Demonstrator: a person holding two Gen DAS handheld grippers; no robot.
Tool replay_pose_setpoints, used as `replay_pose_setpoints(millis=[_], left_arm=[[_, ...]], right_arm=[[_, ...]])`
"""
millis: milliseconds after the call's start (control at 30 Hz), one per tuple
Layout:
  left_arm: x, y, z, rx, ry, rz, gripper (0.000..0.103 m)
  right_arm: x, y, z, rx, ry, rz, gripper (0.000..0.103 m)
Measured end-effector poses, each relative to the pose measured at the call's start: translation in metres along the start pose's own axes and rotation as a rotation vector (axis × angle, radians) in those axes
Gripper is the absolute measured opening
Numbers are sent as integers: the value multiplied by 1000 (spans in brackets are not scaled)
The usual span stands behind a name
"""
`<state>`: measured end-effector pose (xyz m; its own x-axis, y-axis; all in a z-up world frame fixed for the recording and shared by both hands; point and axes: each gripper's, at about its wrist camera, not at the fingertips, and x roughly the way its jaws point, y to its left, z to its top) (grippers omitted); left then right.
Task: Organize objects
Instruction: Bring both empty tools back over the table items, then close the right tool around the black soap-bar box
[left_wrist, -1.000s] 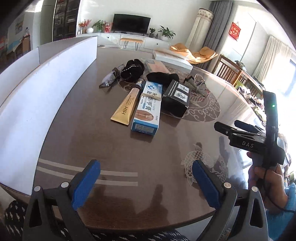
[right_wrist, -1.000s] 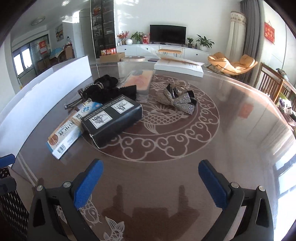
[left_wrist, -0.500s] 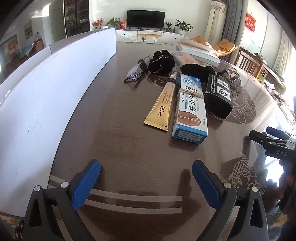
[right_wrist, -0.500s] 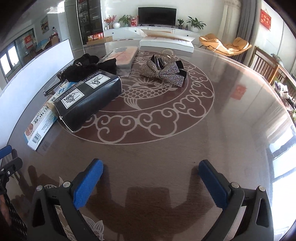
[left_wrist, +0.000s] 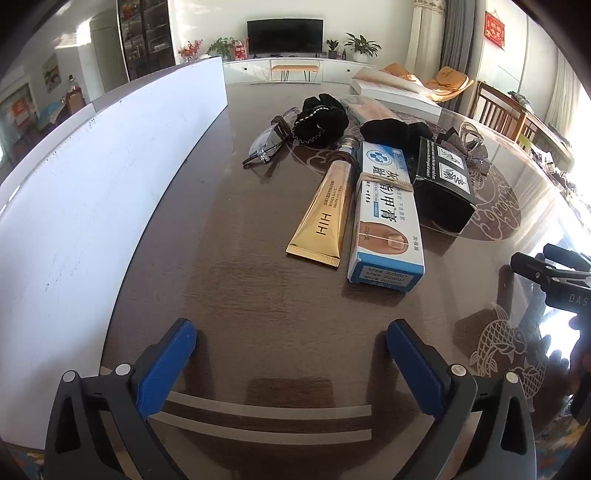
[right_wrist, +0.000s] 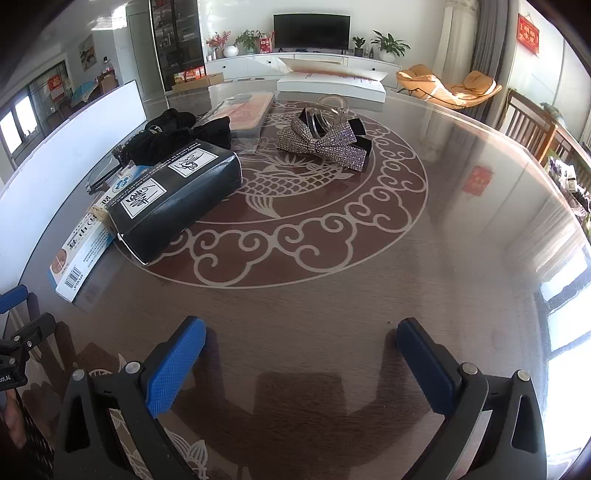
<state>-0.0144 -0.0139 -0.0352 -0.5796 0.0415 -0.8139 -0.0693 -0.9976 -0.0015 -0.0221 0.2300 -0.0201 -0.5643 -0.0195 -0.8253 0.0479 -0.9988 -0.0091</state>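
Two claws of yours spread wide and empty, left claw (left_wrist: 288, 354) and right claw (right_wrist: 299, 354) over the brown worktop (left_wrist: 229, 295), black box (right_wrist: 173, 199) at ten o'clock, blue-white carton (left_wrist: 386, 218) at one, gold tube (left_wrist: 325, 218) beside it, rhinestone bow (right_wrist: 325, 142) at twelve.

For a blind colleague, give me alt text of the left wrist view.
The open left tool hovers over a brown table, facing a gold tube beside a blue-and-white cream box, with a black box to their right.
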Motion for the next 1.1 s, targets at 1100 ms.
replay_pose_setpoints(millis=[1100], left_arm=[[-2,8,-4,1,-13,3,103]], right_arm=[[0,1,0,3,-4,-7,103]])
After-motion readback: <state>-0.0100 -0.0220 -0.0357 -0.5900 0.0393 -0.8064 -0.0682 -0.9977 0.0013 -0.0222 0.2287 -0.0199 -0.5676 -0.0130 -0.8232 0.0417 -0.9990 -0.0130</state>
